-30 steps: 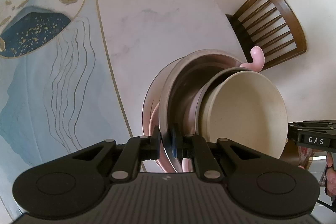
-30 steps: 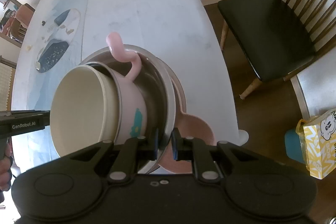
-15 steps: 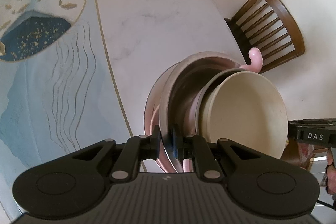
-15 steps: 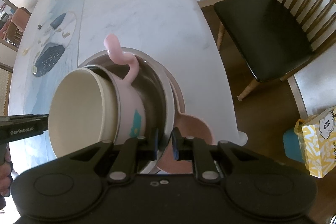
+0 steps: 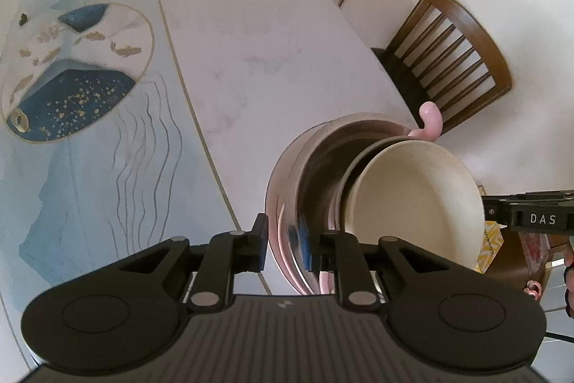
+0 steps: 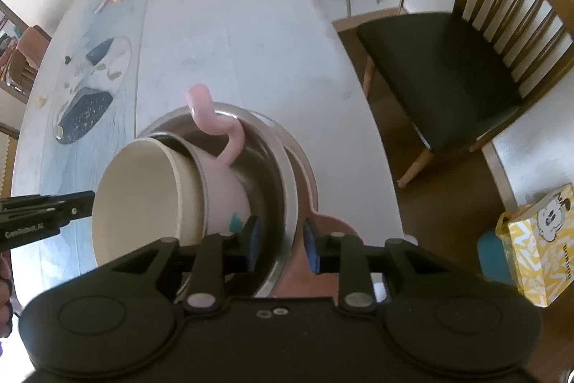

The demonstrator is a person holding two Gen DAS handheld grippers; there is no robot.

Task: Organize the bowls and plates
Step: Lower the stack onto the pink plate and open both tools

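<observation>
Both of your hand-held grippers point steeply down at the nested stack near the edge of the desk (image 5: 251, 34). Your left hand-held gripper (image 5: 285, 241) is opening, its pads apart on both sides of the steel bowl (image 5: 315, 167) rim. Your right hand-held gripper (image 6: 280, 241) is opening too, around the opposite rim. The cream bowl (image 6: 140, 200) sits in the pink cup (image 6: 222, 196), inside the steel bowl.

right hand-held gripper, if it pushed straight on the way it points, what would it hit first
Most likely the steel bowl: its rim sits between the opening jaws of the right hand-held gripper, pads clear of it. Past that comes the pink plate on the table, though depth is hard to judge.
</observation>
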